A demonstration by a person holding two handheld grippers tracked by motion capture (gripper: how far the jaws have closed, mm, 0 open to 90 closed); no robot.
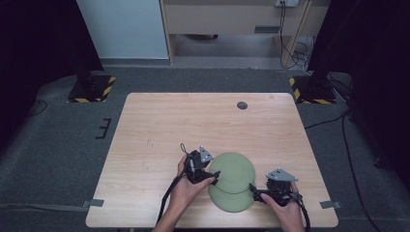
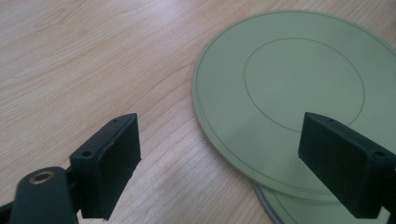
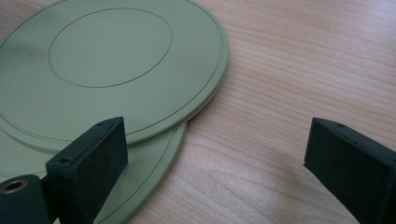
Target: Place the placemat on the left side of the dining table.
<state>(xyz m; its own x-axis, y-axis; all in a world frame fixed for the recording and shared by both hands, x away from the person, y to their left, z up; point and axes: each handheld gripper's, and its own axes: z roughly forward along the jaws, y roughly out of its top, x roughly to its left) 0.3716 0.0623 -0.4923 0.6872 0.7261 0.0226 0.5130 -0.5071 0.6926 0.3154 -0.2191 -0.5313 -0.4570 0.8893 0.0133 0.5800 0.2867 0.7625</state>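
Two green plates lie overlapped on the worktop (image 1: 159,125): upper plate (image 1: 234,168), lower plate (image 1: 232,202). Left tongs (image 1: 216,175) and right tongs (image 1: 252,189) stand wide open, holding nothing. Plates appear stiff, thin, smooth; grip at the rim.

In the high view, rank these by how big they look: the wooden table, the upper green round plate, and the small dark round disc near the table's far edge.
1. Light wooden table, by far the largest.
2. Upper green round plate, resting partly over a second green plate.
3. Small dark round disc, smallest, though it lies farther from the camera.

Even soft light, slightly blurred close-ups.
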